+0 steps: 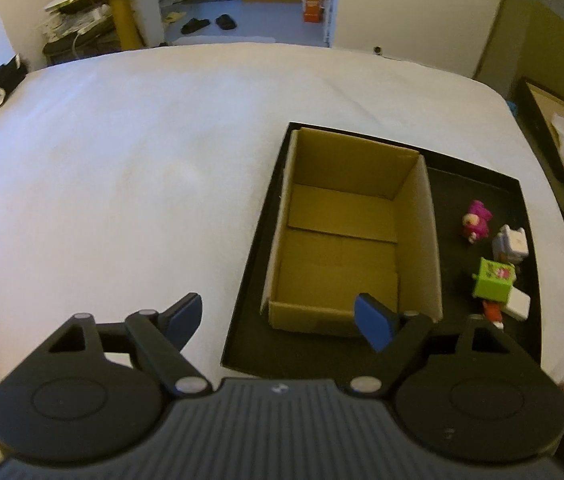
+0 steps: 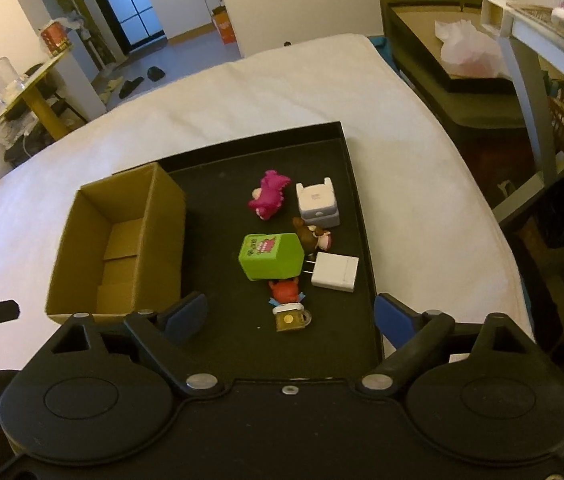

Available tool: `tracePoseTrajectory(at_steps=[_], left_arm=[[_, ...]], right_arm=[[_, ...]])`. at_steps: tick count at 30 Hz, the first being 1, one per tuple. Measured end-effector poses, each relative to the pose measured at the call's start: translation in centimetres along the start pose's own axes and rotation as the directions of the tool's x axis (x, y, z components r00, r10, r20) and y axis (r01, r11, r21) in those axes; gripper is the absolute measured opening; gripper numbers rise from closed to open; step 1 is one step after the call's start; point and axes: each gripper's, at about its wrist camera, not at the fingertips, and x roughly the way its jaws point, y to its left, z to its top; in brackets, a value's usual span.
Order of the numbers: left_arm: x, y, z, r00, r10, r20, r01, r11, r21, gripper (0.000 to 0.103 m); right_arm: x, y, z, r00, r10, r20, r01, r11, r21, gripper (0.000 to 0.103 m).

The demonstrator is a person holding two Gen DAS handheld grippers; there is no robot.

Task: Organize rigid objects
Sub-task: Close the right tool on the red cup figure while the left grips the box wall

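Right gripper [image 2: 292, 316] hangs above the near edge of the black tray [image 2: 358, 184], jaws wide apart, nothing between them. Red figure with a gold base [image 2: 288, 304] lies directly ahead, just past the fingertips, long axis roughly along the approach line. Beyond it, crowded: green block [image 2: 272, 256], white charger [image 2: 336, 272], brown figure [image 2: 314, 236], grey-white cube [image 2: 318, 200], pink toy [image 2: 268, 194].

Left gripper [image 1: 278, 320] also spread and empty, over the near wall of the empty cardboard box [image 1: 342, 240].

Judgement: right hand is nearer the toys; box lies to its left (open tray floor between). Tray rim sits close on the right.
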Motion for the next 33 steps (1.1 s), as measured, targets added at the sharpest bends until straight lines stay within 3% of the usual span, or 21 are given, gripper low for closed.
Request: tracePoseTrajectory(at_steps=[10,19,29,33], left_arm=[[2.6,0.5,0.8,1.000,0.016,-0.013,-0.017,0.999,-0.041,0.079],[5.2,1.8,0.8,0.998,0.022,-0.062,-0.027,0.997,-0.071,0.064],[8.0,2.3,1.0,0.992,0.013,-0.125,-0.024,0.995,-0.092,0.061],[9.2,2.1,1.2,0.990,0.006,-0.140,-0.020,0.994,-0.103,0.055]], right_arm=[[2.0,-0.5,0.3,0.999,0.017,-0.038,-0.017,1.000,0.010,0.088],[4.3,0.4,0.5,0.998,0.026,-0.048,-0.027,0.999,-0.016,0.086],[8.4,1.6,0.3,0.991,0.007,-0.136,-0.013,0.999,-0.042,0.078],[10.6,2.0,0.2,0.985,-0.025,-0.170,0.016,0.998,-0.055,0.077]])
